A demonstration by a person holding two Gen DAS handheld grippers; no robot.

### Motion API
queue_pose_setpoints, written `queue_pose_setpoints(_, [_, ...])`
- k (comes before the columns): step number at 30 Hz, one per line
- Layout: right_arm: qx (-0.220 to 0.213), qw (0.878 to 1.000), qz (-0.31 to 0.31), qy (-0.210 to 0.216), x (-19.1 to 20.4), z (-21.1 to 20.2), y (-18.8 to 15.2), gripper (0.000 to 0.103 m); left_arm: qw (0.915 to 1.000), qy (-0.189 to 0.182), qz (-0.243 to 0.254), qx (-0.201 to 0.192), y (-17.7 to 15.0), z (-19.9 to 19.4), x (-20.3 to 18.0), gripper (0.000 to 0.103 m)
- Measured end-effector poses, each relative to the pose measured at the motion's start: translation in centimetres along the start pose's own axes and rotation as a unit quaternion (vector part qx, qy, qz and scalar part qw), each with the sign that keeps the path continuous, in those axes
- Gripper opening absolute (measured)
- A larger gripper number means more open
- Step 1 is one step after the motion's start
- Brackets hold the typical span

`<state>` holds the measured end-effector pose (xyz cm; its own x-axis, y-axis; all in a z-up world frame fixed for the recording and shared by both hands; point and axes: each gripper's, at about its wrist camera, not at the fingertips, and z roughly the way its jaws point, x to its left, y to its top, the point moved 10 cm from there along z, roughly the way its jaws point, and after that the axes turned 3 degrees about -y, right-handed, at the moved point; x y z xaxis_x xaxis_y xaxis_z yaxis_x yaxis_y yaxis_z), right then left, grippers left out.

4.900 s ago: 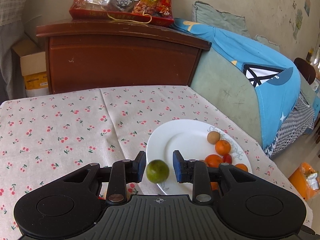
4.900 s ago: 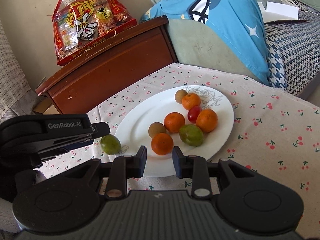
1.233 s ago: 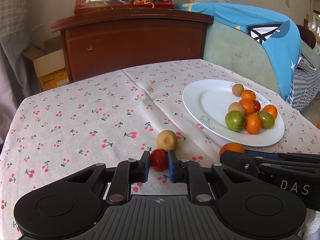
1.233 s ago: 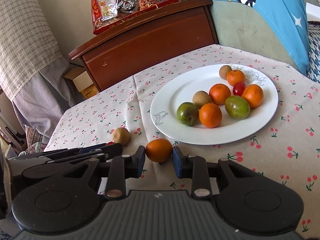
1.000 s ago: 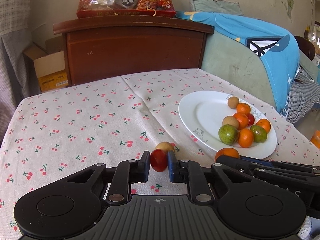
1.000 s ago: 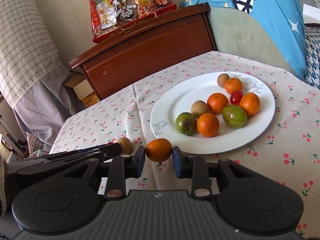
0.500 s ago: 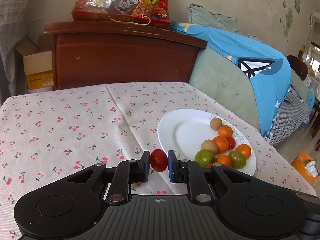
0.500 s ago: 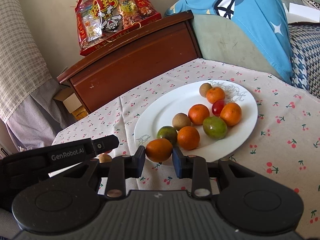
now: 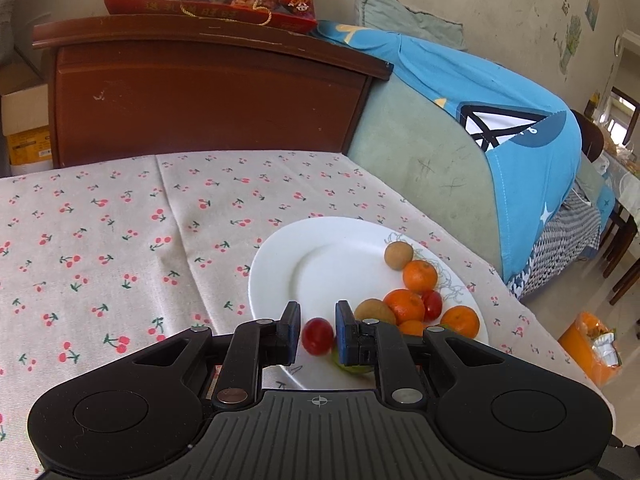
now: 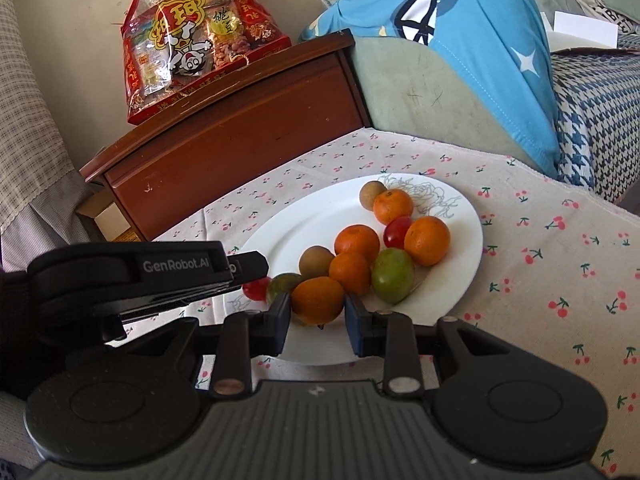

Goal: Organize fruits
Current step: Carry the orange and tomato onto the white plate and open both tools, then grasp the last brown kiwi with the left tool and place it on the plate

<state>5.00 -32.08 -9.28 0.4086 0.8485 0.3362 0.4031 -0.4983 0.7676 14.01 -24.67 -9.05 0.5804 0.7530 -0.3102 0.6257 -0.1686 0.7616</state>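
Left gripper (image 9: 317, 330) clamped on tomato (image 9: 318, 336), held over near rim of plate (image 9: 288, 268); right gripper (image 10: 315, 312) jaws have just been opening, orange (image 10: 317, 299) between them, resting on near part of plate, pads seemingly just clear of it; eight other fruits clustered on right half of plate; plate sits on tablecloth (image 9: 100, 220).

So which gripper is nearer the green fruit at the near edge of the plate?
Left. The left gripper, holding a small red fruit, hangs right beside that green fruit. The right gripper, around a round orange fruit, sits just past its other side.
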Motion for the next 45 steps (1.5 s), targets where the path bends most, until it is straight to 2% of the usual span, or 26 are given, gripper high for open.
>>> queue_pose_setpoints(2, [-0.006,1.000,0.002,-0.008,-0.3,-0.1,0.2,0.034,1.0000,-0.005,0.004,0.003,0.3,0.4,-0.4,0.024])
queue_pose_setpoints(3, [-0.008,1.000,0.004,-0.009,-0.3,-0.1,0.2,0.034,1.0000,-0.004,0.006,0.005,0.4,0.5,-0.5,0.034])
queue_pose_setpoints(6, [-0.013,1.000,0.003,-0.007,-0.1,-0.4,0.4,0.035,0.9999,0.008,0.012,-0.008,0.9,0.0,-0.3,0.053])
queue_pose_setpoints(7, [-0.014,1.000,0.002,-0.005,0.0,-0.4,0.5,0.035,0.9997,0.014,0.013,-0.012,1.1,-0.3,0.0,0.054])
queue_pose_setpoints(12, [-0.016,1.000,0.009,0.005,0.2,-0.6,0.8,0.039,0.9990,0.042,-0.005,-0.017,1.6,-2.0,2.5,0.054])
queue_pose_setpoints(18, [-0.010,0.999,0.030,0.009,-0.3,-0.7,0.7,0.039,0.9973,0.069,-0.021,-0.014,1.1,-4.3,4.9,0.054])
queue_pose_setpoints(27, [-0.008,0.998,0.053,0.014,-0.7,-1.1,0.8,0.042,0.9941,0.107,-0.007,0.017,-2.5,-6.7,6.4,0.054])
queue_pose_setpoints(34, [-0.003,0.998,0.057,0.008,-1.1,-1.2,0.5,0.042,0.9926,0.120,0.005,0.019,-3.6,-6.4,6.4,0.054])
queue_pose_setpoints(40, [0.003,0.998,0.063,0.002,-1.5,-0.9,0.2,0.043,0.9930,0.116,0.018,0.016,-3.5,-5.0,5.7,0.053])
queue_pose_setpoints(41, [0.002,0.998,0.064,0.001,-1.6,-0.9,0.2,0.043,0.9930,0.115,0.020,0.017,-3.6,-4.8,5.6,0.052])
queue_pose_setpoints(45, [0.000,0.998,0.067,-0.002,-1.7,-1.0,0.2,0.043,0.9928,0.116,0.023,0.017,-4.0,-4.1,5.6,0.031])
